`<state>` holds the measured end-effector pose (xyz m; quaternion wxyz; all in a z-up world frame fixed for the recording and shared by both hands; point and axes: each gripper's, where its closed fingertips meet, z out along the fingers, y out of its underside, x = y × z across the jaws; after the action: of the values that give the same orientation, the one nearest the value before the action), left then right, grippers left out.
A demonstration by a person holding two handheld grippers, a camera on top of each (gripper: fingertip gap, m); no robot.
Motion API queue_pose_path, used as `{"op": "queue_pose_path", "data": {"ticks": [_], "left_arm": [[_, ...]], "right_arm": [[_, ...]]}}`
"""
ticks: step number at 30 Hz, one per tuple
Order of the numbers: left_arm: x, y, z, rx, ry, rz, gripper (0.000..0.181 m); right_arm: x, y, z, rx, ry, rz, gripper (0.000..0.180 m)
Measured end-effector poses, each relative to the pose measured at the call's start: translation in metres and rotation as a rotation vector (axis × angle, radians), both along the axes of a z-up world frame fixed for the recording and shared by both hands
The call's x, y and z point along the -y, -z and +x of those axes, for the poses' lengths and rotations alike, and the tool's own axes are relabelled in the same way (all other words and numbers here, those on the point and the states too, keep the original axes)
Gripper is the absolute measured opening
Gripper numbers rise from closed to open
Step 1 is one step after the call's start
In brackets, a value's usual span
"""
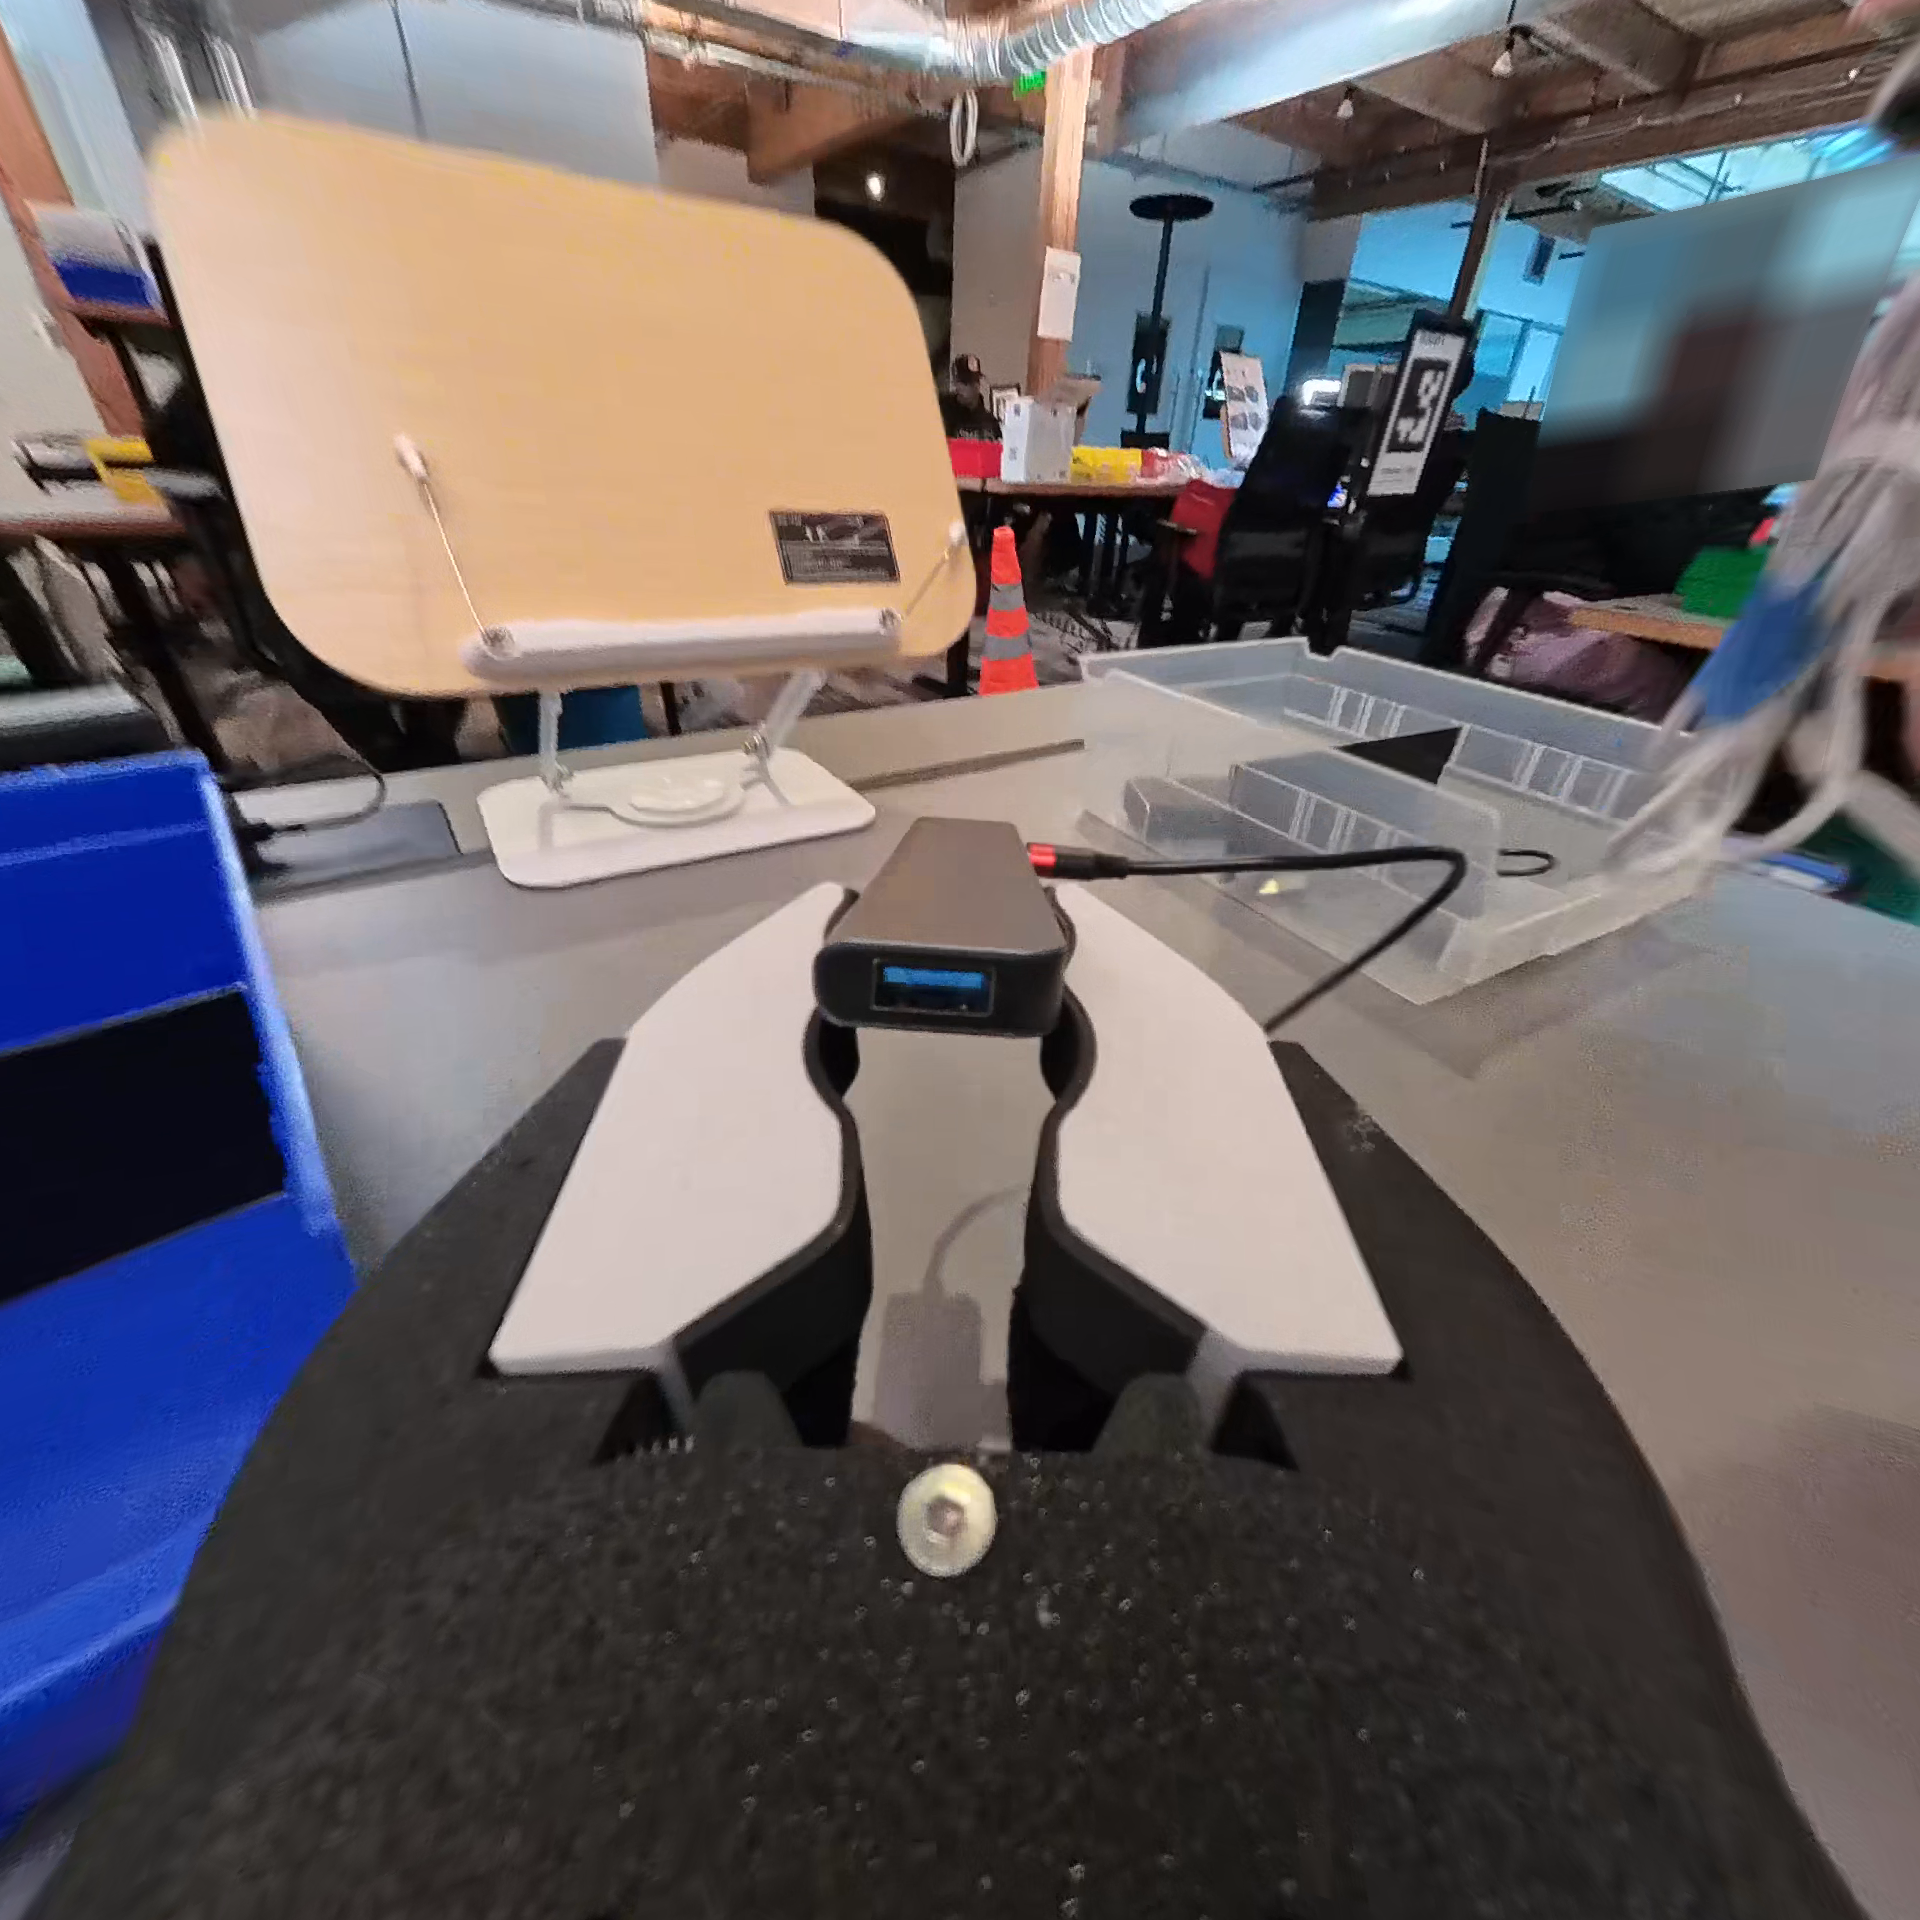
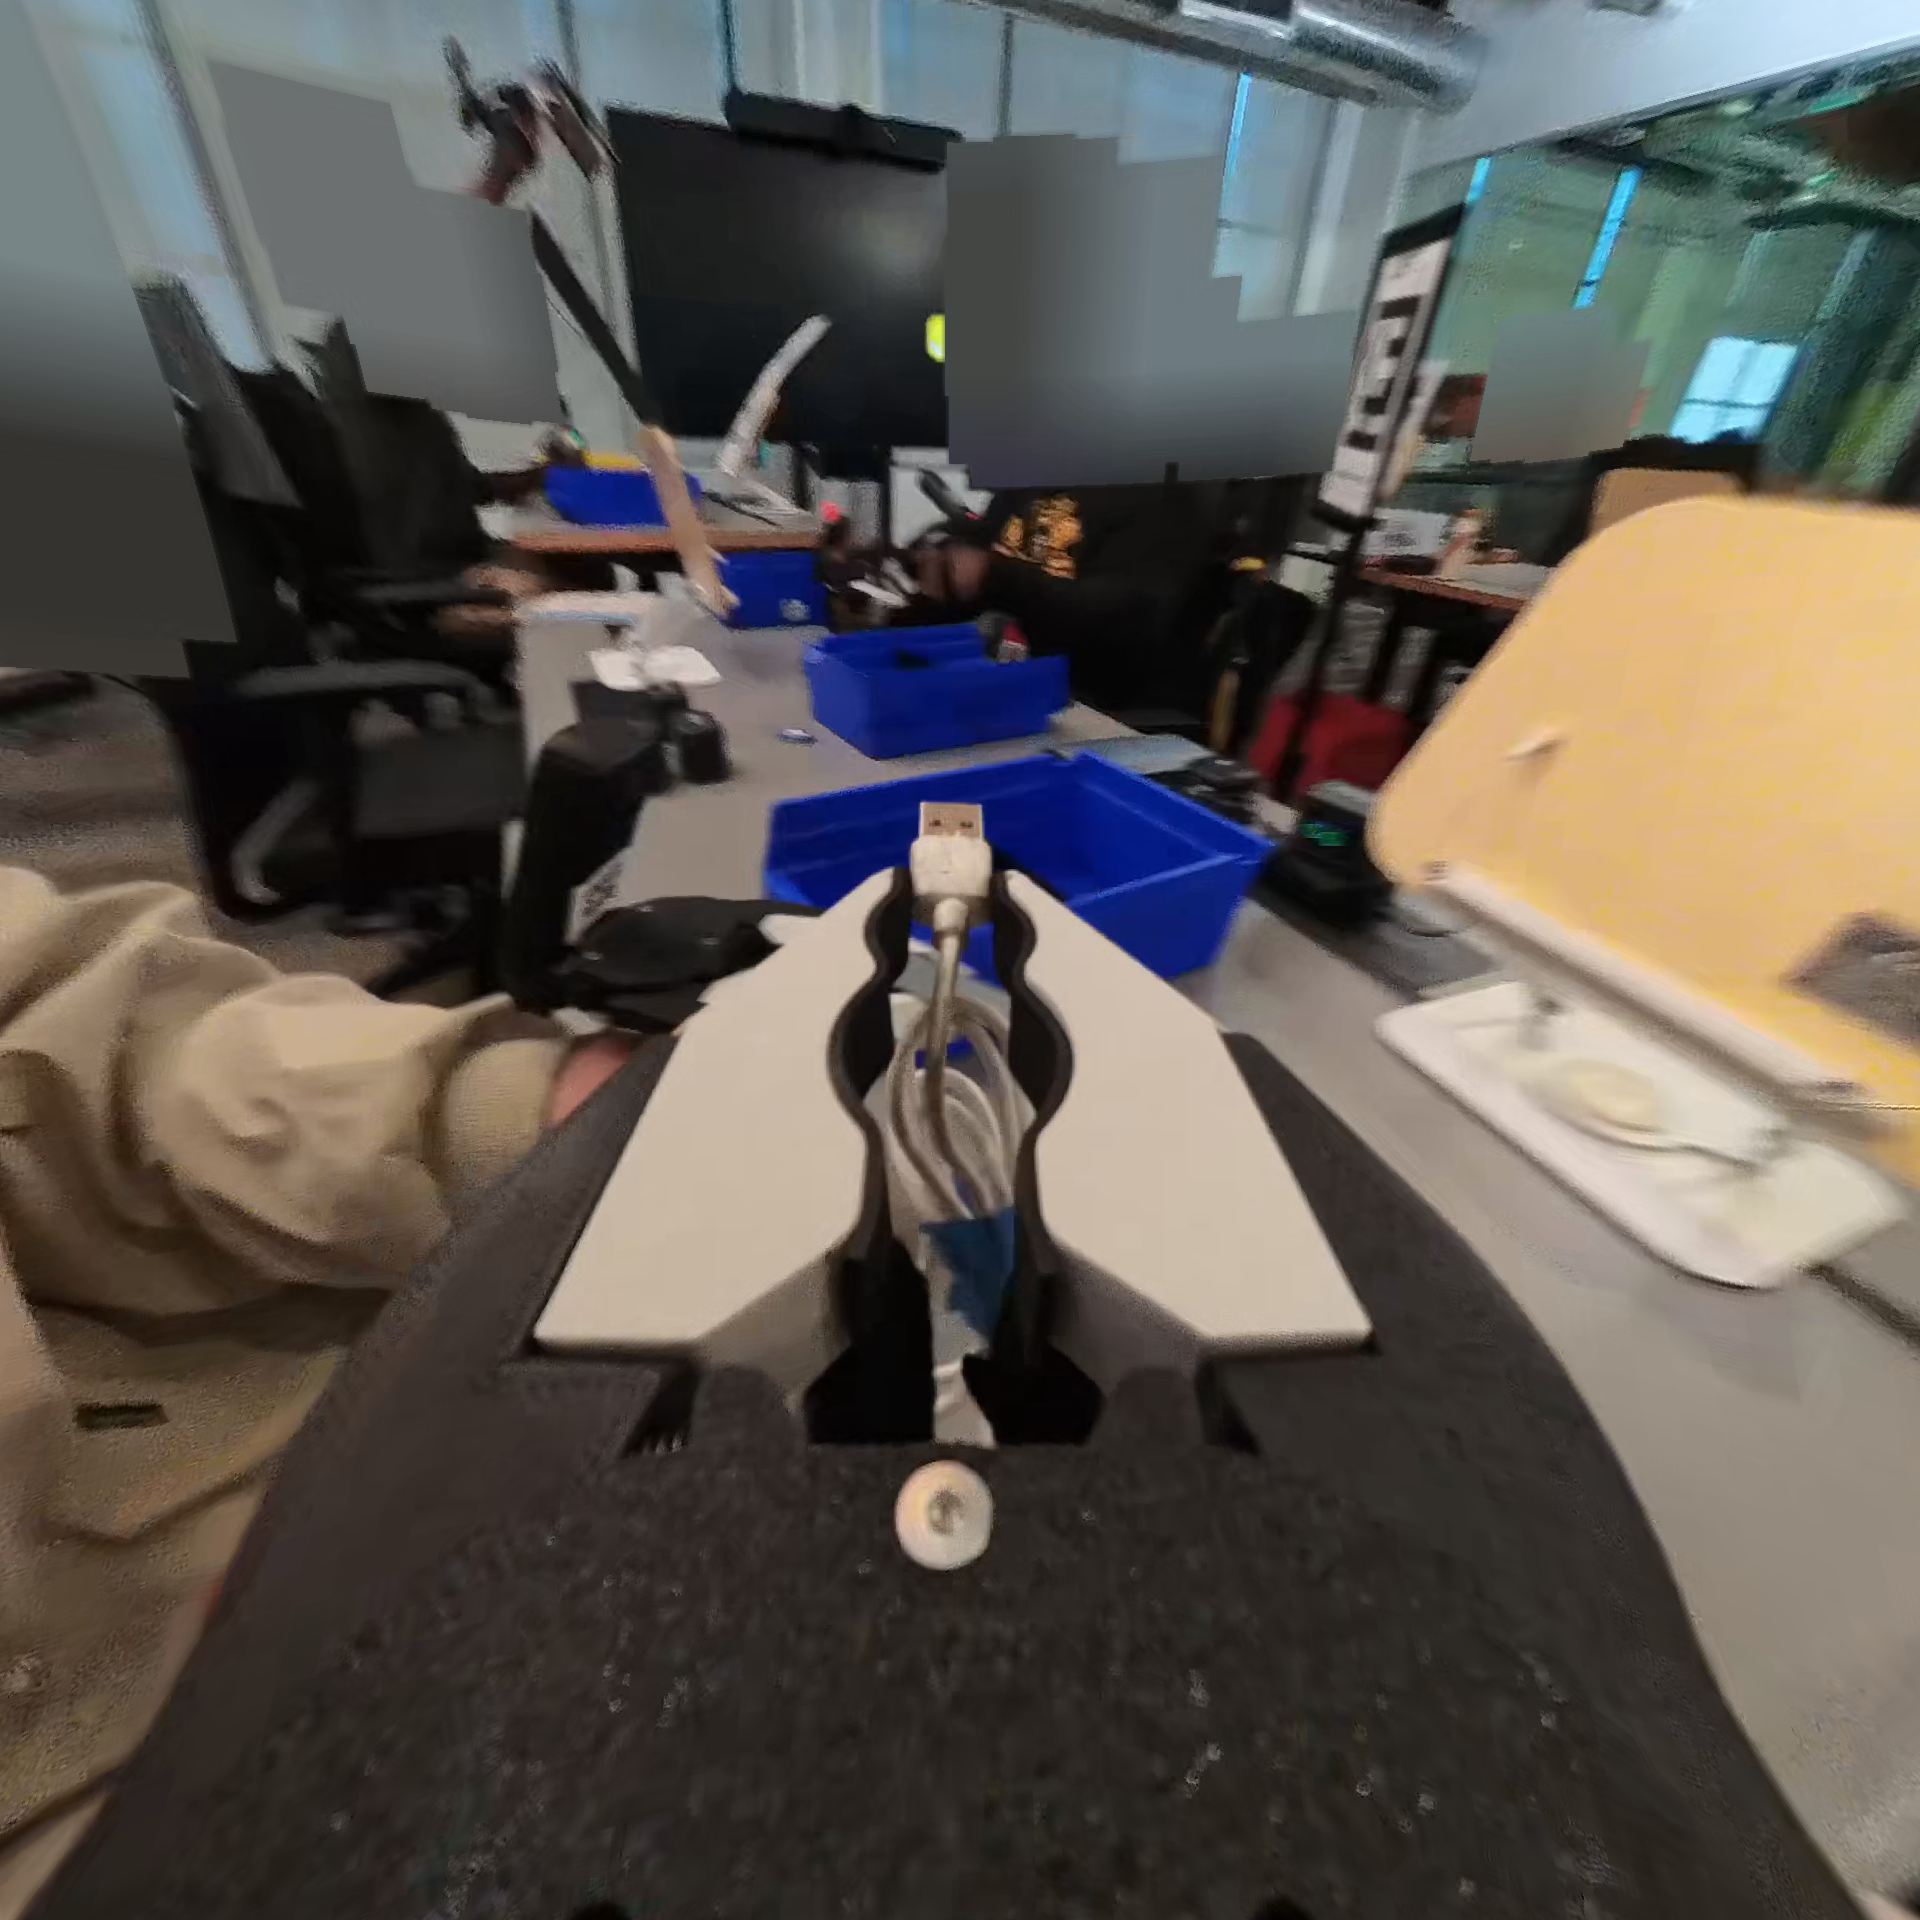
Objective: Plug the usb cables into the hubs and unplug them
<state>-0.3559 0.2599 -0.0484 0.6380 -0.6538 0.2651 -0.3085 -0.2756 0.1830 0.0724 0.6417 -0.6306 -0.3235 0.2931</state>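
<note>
The left gripper (image 1: pixel 940 997) clamps a dark grey hub (image 1: pixel 940 935) above the table (image 1: pixel 1558 1195), blue port facing back; the right gripper (image 2: pixel 951 894) pinches a white USB plug (image 2: pixel 951 847), cable (image 2: pixel 951 1122) coiled behind; square plug to port, then push straight, bracing the hub.

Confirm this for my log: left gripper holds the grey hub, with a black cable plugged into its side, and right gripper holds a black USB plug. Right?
Not quite. The right wrist view shows the right gripper holding a white USB plug, not black. The rest stands: left gripper holds the grey hub, black cable in its side.
</note>
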Motion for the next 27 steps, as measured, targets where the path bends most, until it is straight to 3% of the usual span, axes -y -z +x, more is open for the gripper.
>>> {"op": "queue_pose_path", "data": {"ticks": [3, 6, 11, 14, 17, 20, 27], "left_arm": [[-0.002, 0.009, 0.002, 0.047, 0.035, -0.076, 0.032], [-0.002, 0.006, 0.001, 0.039, 0.030, -0.041, 0.032], [0.002, -0.006, 0.011, 0.042, 0.064, -0.007, 0.032], [-0.002, -0.009, 0.023, 0.064, 0.078, -0.023, 0.032], [-0.001, -0.004, 0.034, 0.052, 0.123, -0.026, 0.032], [0.002, -0.003, 0.033, 0.107, 0.154, -0.070, 0.032], [0.004, -0.016, 0.021, 0.168, 0.191, -0.063, 0.032]], "right_arm": [[-0.030, -0.036, 0.080, 0.073, 0.224, 0.043, 0.015], [-0.065, -0.028, 0.176, 0.135, 0.504, 0.003, 0.014], [-0.106, 0.091, 0.269, 0.369, 0.702, -0.168, 0.014], [-0.102, 0.169, 0.304, 0.526, 0.776, -0.501, 0.016], [-0.097, 0.196, 0.302, 0.552, 0.763, -0.641, 0.049], [-0.093, 0.185, 0.299, 0.541, 0.773, -0.630, 0.052], [-0.079, 0.119, 0.287, 0.464, 0.785, -0.455, 0.040]]}}
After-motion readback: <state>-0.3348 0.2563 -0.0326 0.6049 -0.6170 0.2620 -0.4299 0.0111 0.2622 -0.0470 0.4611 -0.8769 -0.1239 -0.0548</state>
